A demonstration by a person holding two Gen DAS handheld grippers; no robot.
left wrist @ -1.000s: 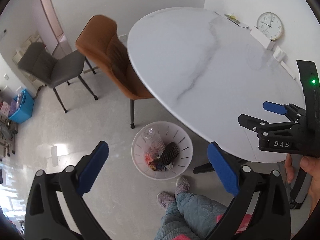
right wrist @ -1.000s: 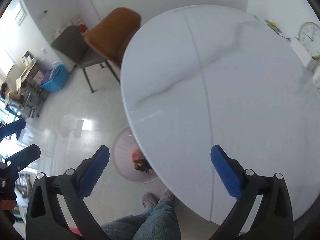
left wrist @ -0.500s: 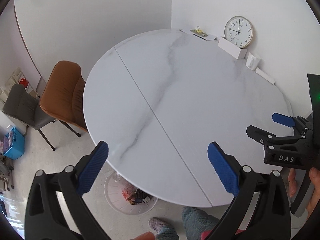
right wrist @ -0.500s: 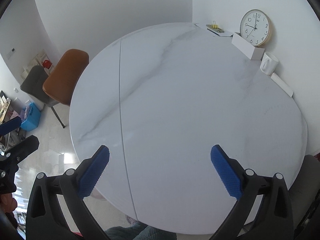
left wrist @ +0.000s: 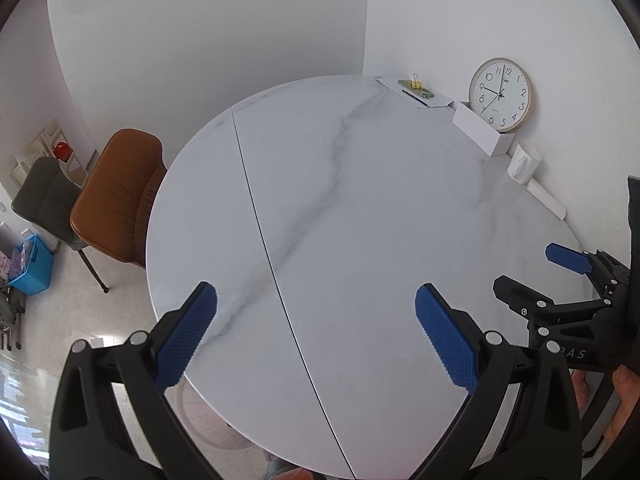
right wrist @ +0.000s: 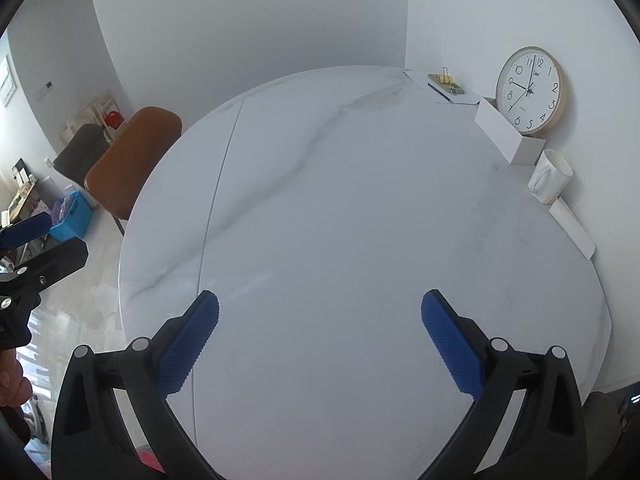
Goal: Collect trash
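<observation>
Above the round marble table (left wrist: 360,208) in the left wrist view, we hold our left gripper (left wrist: 316,308) with jaws wide and nothing between the blue pads. Our right gripper (left wrist: 560,280) shows at the table's right edge, its jaws parted and empty too. Under the table's near-left edge a pale curved rim shows, likely the waste basket (left wrist: 208,424), though we see too little of it to be sure of its contents. At the table's far side stand a wall clock (left wrist: 500,94), a white box (left wrist: 480,130), a white mug (left wrist: 524,162) and papers with yellow binder clips (left wrist: 416,90). A tan chair (left wrist: 116,196) sits left of the table.

From the right wrist view, our right gripper (right wrist: 320,316) hangs over the table's near half, jaws wide and empty; the left gripper (right wrist: 28,248) sits off the table's left edge.

We see no loose trash on the tabletop, so we judge this a search step, or the task nearly done. The next move calls for scanning the table's surroundings before closing on anything.
</observation>
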